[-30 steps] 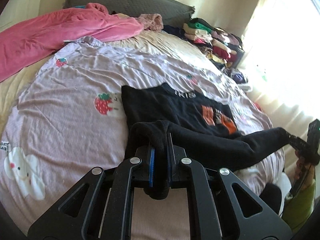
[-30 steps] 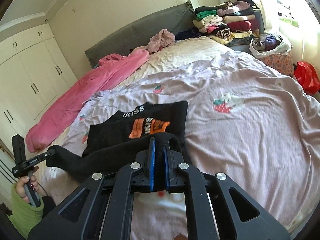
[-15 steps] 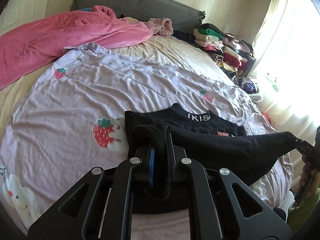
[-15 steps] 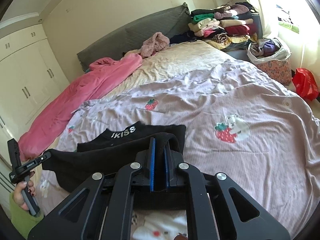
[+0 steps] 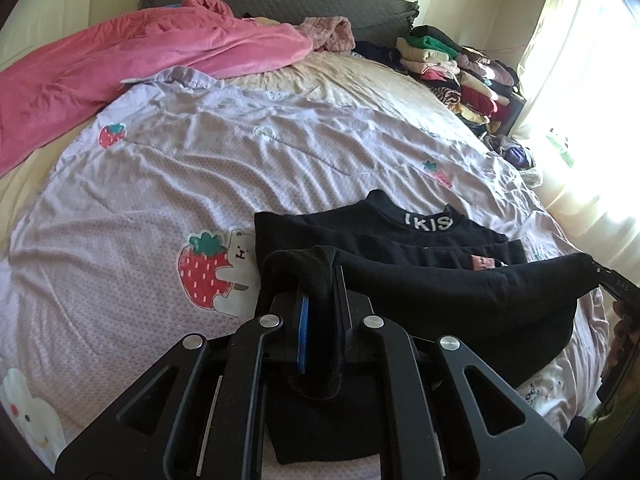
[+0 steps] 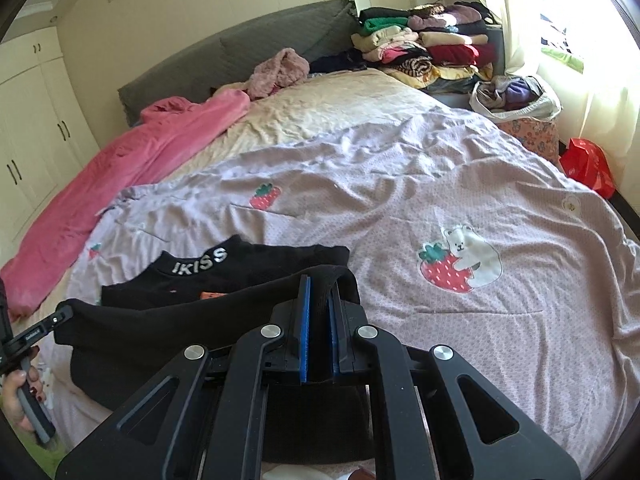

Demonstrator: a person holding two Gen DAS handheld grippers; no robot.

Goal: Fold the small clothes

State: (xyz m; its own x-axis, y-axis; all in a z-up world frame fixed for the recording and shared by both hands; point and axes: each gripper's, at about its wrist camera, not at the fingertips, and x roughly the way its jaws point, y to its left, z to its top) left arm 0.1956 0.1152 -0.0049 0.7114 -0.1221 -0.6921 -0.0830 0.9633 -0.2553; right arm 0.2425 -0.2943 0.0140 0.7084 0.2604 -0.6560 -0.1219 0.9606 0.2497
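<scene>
Black knit top [image 5: 400, 236] with white lettering on its collar lies on the wrinkled lilac bedspread printed with strawberries and bears [image 5: 160, 184], toward the near edge of the bed. Its near hem is lifted off the cover and stretched between the two tools. The left gripper [image 5: 320, 292] has its blue-padded jaws pinching one corner of that hem, the cloth bunched over the fingertips. The right gripper [image 6: 319, 304] pinches the opposite corner the same way, jaws pressed onto the fabric. The raised edge hangs over the lower half of the top, hiding most of an orange print [image 6: 210, 295]. Far left lies a rumpled pink fleece blanket [image 5: 120, 60]; far right, a stack of folded clothes [image 5: 452, 68].
</scene>
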